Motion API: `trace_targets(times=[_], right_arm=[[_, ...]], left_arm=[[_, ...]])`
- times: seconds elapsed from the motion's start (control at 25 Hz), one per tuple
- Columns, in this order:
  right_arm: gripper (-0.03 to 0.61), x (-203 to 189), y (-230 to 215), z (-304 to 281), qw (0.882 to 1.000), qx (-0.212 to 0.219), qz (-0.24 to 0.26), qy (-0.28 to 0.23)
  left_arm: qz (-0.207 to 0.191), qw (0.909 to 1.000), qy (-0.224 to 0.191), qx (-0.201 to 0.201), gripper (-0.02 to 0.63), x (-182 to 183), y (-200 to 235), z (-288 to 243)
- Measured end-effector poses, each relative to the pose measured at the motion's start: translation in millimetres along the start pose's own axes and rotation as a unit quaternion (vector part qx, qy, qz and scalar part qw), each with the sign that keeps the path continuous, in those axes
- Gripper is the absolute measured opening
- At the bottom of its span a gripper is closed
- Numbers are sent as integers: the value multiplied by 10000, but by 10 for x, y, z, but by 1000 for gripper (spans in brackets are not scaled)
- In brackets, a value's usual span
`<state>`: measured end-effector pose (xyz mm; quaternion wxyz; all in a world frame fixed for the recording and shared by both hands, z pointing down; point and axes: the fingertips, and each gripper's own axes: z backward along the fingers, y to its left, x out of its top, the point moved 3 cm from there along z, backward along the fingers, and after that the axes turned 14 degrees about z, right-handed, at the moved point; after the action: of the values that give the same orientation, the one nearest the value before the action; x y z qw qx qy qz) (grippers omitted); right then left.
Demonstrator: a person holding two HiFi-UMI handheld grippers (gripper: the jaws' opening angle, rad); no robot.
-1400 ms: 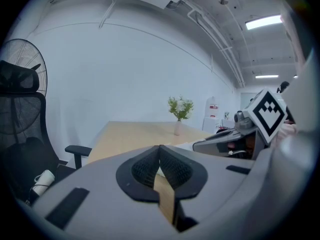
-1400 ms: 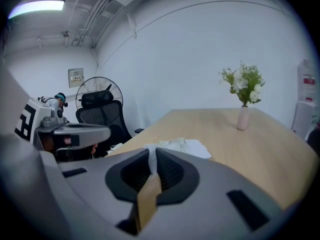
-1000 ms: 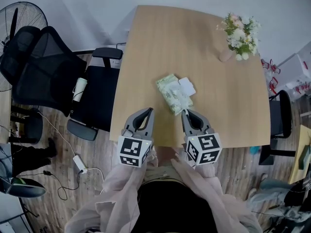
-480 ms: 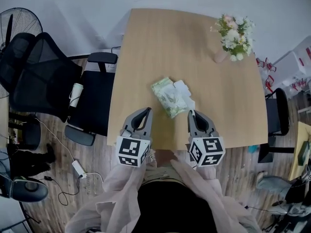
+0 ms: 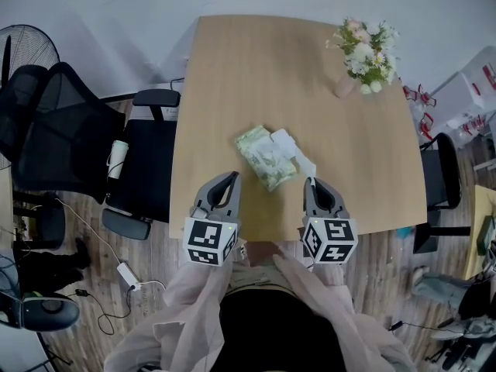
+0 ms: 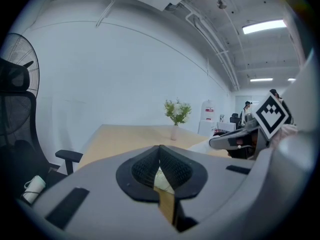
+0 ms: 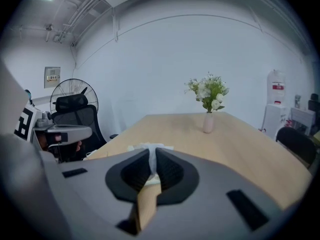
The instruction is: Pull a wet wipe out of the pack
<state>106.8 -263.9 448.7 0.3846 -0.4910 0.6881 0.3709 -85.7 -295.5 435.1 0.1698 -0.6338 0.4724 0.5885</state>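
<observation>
Pack of wet wipes, a soft green-and-white plastic pouch with its white lid flap thrown open, lies slantwise on the pale wooden table, towards the edge where the person stands. What has changed over the last second is on the right side. The grey two-jaw right gripper, which was up against the near end of the pack, has drawn off sideways, away from it. A thin white wet wipe now stretches from the opening to its tip. Its jaws are pinched together on that sheet, and the right gripper view shows the white strip running up between the ribbed pads. The pack itself seems to have kept its place on the table (hard to be sure, since the head camera has swung a little too). The grey left gripper has hardly stirred; it waits close by the pack's near end, clear of it, jaws closed on nothing.

To my eye the pull is well begun but not done: the wipe's far end still sits in the opening. With nothing pinning the pack, a further tug may drag the pouch along or bring a second sheet, so the left gripper pressing it down would help
</observation>
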Motion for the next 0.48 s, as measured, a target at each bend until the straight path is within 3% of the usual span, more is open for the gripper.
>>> trace_targets(times=[0.48], right_arm=[[17, 27, -56, -4, 9997, -217, 63, -51]], left_arm=[[102, 9998, 27, -148, 11, -23, -13, -63]])
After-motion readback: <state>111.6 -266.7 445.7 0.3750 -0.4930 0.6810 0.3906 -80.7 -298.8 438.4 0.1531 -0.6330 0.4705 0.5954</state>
